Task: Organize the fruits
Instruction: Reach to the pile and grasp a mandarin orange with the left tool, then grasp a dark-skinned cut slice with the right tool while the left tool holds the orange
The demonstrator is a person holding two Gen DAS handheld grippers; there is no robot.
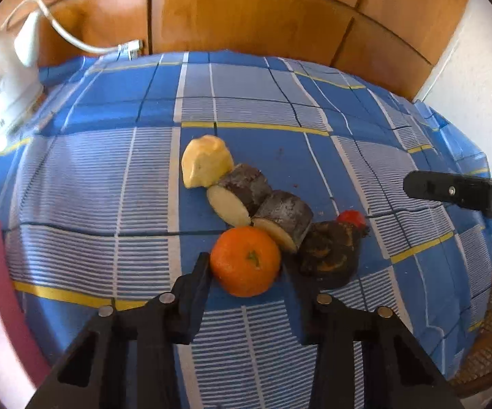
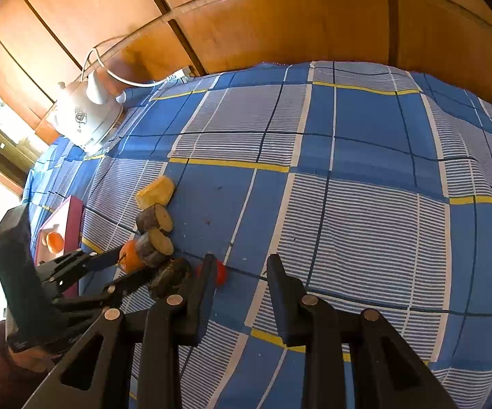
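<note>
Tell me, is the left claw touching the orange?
Touching. In the left wrist view the left claw straddles the orange, and its left finger presses against the orange's side with no cloth showing between.

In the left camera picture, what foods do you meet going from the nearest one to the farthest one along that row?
orange → dark rotten piece → first dark-skinned slice → second dark-skinned slice → pale yellow chunk
</note>
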